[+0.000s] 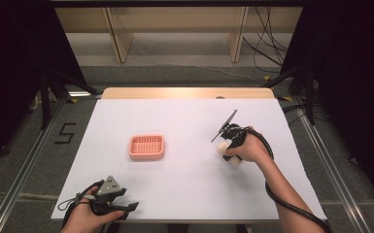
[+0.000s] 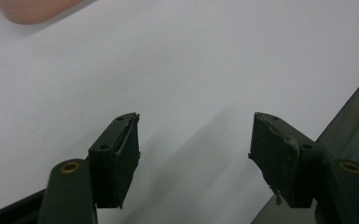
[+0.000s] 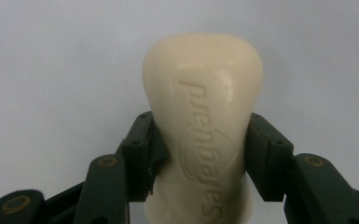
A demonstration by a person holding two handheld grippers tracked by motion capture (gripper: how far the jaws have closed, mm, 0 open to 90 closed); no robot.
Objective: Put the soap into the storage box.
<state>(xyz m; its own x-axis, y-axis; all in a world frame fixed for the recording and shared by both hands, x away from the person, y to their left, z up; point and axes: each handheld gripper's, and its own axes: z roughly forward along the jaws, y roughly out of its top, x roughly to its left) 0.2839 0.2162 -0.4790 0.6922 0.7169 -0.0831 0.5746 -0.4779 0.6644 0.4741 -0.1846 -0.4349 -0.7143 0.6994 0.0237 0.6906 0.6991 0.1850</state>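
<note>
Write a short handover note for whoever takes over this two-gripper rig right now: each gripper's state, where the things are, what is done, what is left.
Right gripper: shut on the cream soap bar, pads pressing both its sides, at the right of the white table.
Left gripper: open, nothing between its jaws, near the table's front left edge.
Pink soap dish: left of centre, nothing in it.
Done: soap gripped.
Left: probably carry the soap to the dish, set it in and release.

A white table (image 1: 184, 189) carries a pink basket (image 1: 146, 147).
</note>
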